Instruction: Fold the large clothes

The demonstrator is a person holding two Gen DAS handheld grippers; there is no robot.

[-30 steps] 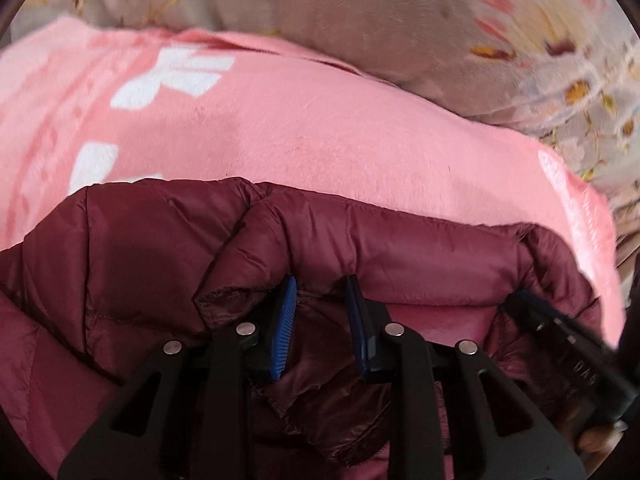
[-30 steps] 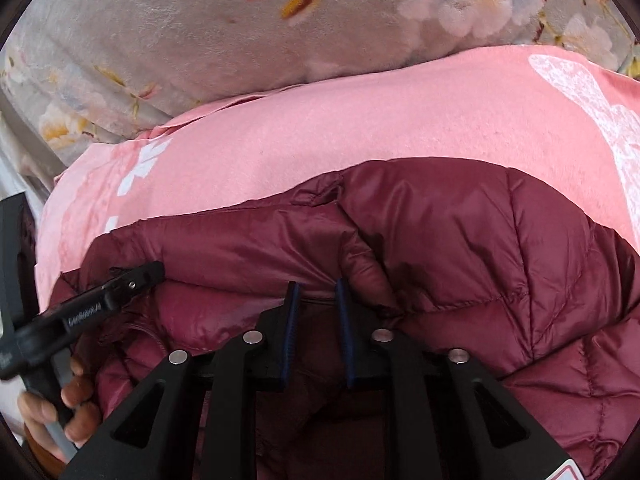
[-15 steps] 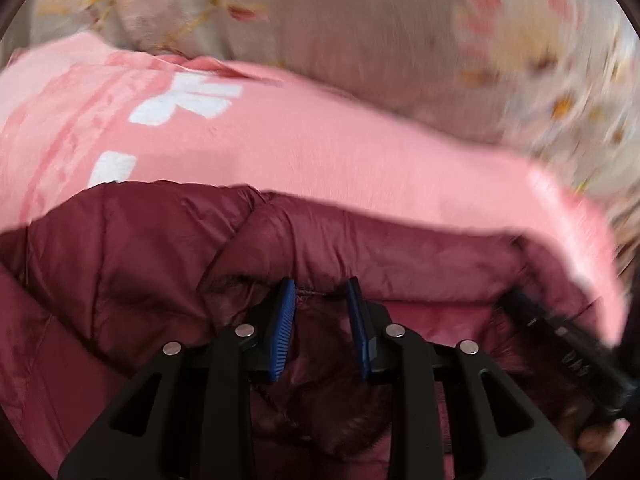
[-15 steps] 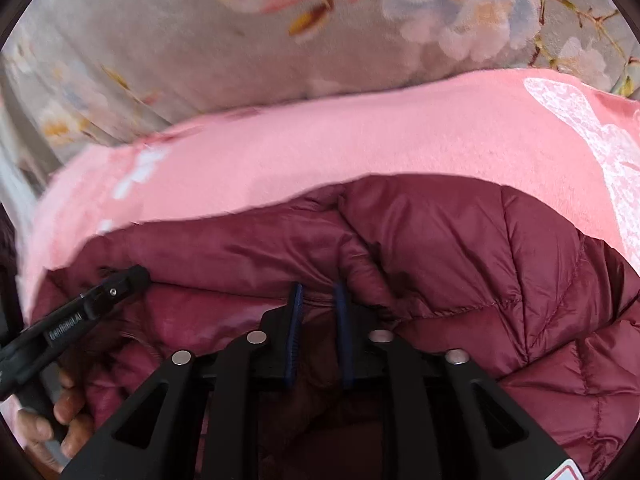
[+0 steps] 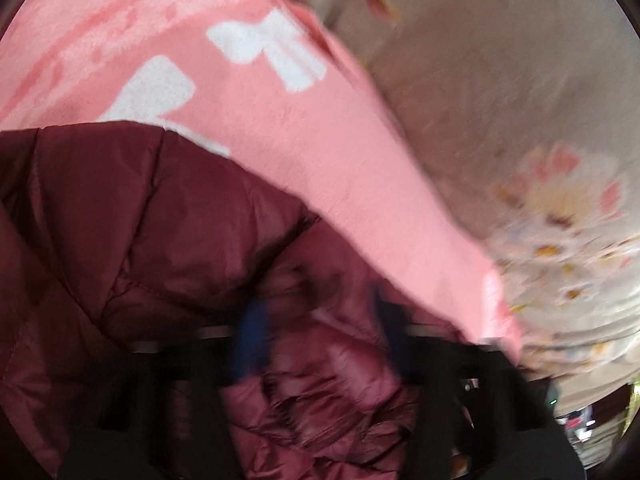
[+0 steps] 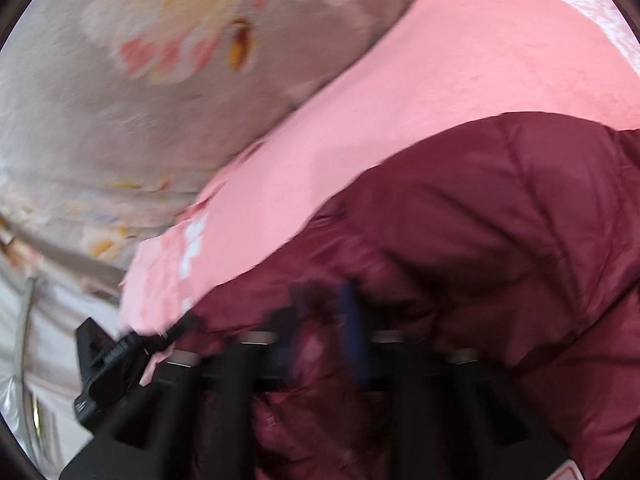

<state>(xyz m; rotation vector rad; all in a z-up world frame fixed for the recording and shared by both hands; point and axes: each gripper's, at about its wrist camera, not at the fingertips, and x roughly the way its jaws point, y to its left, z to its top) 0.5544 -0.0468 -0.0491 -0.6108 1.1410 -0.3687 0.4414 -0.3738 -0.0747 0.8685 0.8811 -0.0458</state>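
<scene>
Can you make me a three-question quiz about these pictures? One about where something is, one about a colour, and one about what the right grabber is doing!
1. What does the puffy jacket lie on?
A. a pink blanket
B. a wooden floor
C. a chair

2. What colour is the jacket?
A. green
B. dark red
C. yellow

3. What is the right gripper doing?
A. hanging open in the air
B. pinching jacket fabric
C. holding a cup

Answers:
1 A: the pink blanket spreads out under and beyond the jacket.
2 B: its quilted shell is maroon in both views.
3 B: its jaws have just been closing, and jacket fabric sits squeezed between them.
</scene>
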